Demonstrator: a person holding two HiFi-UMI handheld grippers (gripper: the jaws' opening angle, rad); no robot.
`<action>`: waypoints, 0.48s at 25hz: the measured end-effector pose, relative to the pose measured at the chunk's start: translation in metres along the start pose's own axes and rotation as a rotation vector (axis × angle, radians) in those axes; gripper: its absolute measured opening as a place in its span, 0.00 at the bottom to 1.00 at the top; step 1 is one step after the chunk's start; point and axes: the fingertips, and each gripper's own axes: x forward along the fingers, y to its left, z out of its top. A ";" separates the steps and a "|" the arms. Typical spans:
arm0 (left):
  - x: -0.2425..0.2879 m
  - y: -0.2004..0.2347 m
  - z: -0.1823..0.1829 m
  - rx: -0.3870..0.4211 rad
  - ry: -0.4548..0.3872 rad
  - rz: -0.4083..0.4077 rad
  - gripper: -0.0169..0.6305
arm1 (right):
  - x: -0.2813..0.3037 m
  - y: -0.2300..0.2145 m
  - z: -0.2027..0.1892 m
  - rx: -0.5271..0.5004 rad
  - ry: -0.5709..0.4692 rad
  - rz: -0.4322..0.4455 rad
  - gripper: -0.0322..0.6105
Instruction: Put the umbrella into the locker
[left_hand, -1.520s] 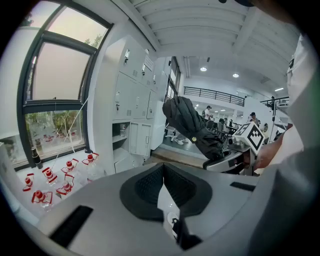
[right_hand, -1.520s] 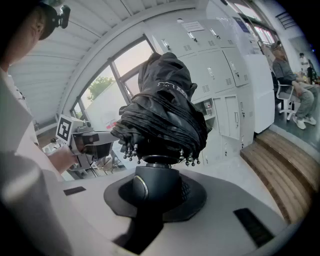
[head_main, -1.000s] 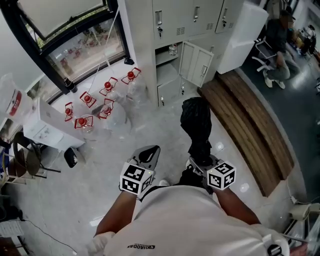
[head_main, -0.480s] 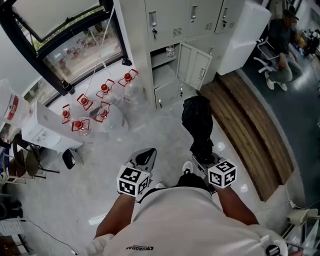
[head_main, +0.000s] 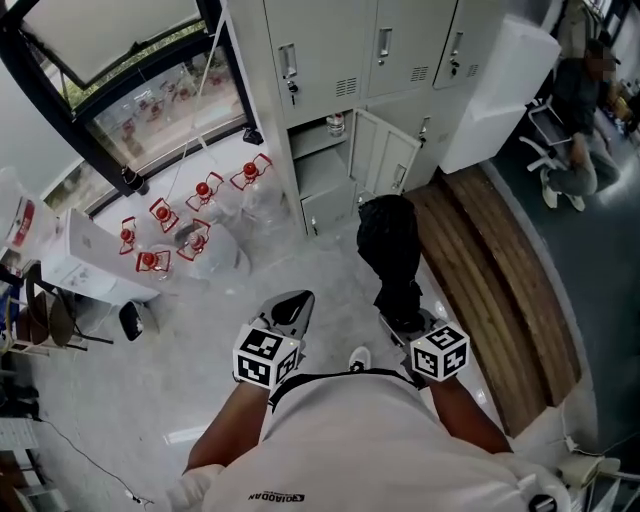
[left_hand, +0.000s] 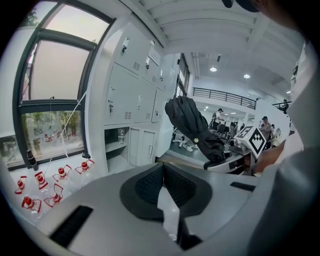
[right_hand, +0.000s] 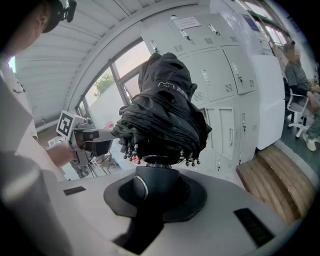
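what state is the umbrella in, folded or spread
Folded: the umbrella is a compact black bundle, rib tips gathered together, gripped by the right hand-held gripper.

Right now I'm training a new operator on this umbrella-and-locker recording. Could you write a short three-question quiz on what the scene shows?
1. Which tongs grip the folded black umbrella? A the left; B the right; C both.
2. True or false: every locker door is shut.
3. Fill in: the clear jugs have ___ caps.

Key
1. B: the right tongs are clamped on it.
2. False: one door stands open.
3. red
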 end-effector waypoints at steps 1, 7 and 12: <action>0.010 -0.002 0.005 -0.002 -0.005 0.008 0.05 | -0.001 -0.011 0.003 -0.008 0.009 0.007 0.20; 0.053 0.000 0.018 -0.039 0.001 0.071 0.05 | 0.001 -0.061 0.009 -0.040 0.054 0.033 0.20; 0.074 -0.006 0.022 -0.003 0.059 0.064 0.05 | 0.005 -0.079 0.018 0.003 0.040 0.058 0.20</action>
